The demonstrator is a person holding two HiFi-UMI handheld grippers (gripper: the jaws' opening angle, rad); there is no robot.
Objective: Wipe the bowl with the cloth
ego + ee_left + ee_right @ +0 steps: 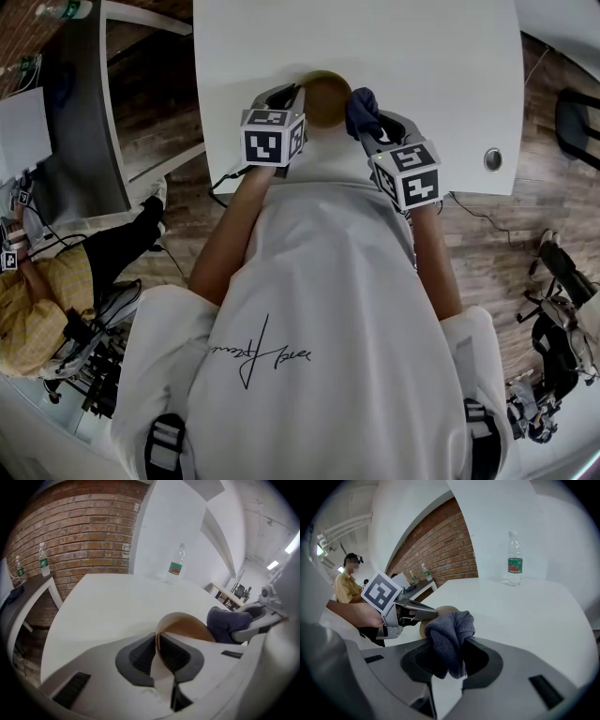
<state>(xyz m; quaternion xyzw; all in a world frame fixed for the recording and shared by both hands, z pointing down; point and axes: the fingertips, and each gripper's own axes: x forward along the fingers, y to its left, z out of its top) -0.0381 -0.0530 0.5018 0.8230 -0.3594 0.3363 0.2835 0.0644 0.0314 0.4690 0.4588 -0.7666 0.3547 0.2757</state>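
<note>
A brown bowl sits tilted near the front edge of the white table. My left gripper comes at it from the left. In the left gripper view the bowl has its thin rim between the two dark pads, and my left gripper is shut on that rim. My right gripper is shut on a bunched dark blue cloth, which rests against the bowl's right side. In the right gripper view the cloth hangs from my right gripper, with the bowl just behind it.
A water bottle with a green label stands at the table's far side. A round cable hole lies at the front right. A grey desk and a seated person are to the left. A brick wall is behind.
</note>
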